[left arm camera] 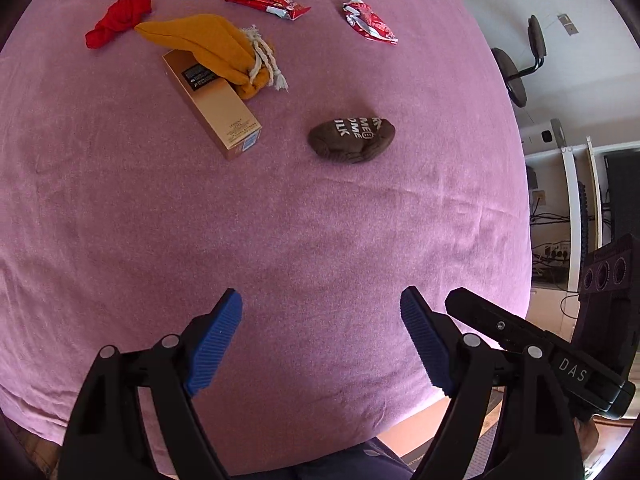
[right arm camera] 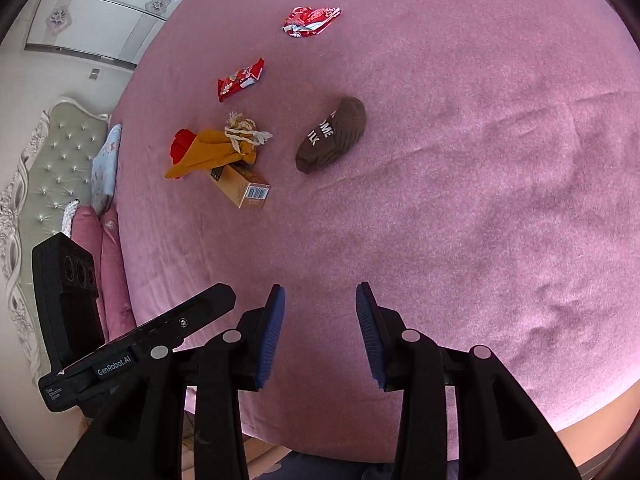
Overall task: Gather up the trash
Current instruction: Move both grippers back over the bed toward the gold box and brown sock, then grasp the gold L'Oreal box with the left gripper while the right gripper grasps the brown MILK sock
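Note:
On the pink bed (left arm camera: 280, 240) lie two red snack wrappers: a long one (left arm camera: 266, 0) (right arm camera: 240, 78) and a crumpled one (left arm camera: 368, 22) (right arm camera: 310, 20). A tan cardboard box (left arm camera: 216, 104) (right arm camera: 242, 186) lies partly under a mustard cloth (left arm camera: 208, 46) (right arm camera: 212, 154). A brown sock with white lettering (left arm camera: 352, 136) (right arm camera: 332, 140) lies near the middle. My left gripper (left arm camera: 322, 308) is open and empty, well short of the items. My right gripper (right arm camera: 320, 300) is open and empty, also near the bed's front edge.
A red cloth (left arm camera: 120, 16) (right arm camera: 182, 144) lies beside the mustard cloth. An office chair (left arm camera: 520, 64) and shelves with cables (left arm camera: 560, 208) stand right of the bed. A padded headboard (right arm camera: 52, 160) and pillows (right arm camera: 108, 216) are at the left in the right wrist view.

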Demonstrator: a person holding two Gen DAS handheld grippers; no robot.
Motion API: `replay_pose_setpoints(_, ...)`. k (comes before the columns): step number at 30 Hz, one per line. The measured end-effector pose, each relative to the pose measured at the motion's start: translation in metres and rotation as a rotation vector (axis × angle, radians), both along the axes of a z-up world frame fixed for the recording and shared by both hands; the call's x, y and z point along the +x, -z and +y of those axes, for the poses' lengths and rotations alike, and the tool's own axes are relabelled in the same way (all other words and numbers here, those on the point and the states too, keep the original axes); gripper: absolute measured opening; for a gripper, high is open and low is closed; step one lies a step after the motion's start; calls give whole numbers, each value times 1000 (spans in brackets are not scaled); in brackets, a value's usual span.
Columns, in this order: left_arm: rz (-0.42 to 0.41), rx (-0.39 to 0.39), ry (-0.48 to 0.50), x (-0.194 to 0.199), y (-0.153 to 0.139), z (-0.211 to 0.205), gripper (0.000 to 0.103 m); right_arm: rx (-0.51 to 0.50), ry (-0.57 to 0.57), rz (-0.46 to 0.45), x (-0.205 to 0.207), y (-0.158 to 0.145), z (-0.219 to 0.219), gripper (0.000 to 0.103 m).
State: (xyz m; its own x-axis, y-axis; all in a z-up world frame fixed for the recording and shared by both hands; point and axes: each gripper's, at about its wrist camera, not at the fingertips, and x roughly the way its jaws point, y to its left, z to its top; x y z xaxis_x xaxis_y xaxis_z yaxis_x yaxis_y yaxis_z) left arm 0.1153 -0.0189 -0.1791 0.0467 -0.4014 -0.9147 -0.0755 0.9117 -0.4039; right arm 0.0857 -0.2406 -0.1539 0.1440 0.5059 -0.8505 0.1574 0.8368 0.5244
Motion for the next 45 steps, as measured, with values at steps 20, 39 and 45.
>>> replay_pose_setpoints(20,139,37,-162,123,76,27,82,-4,5,131,129,73,9,42)
replay_pose_setpoints(39,197,72,-194,139,119,33,72,-52,-22,140,159,105,20,13)
replay_pose_setpoints(45,195,46,-263,128,116,54,42,-50,28,150,150,104,5,13)
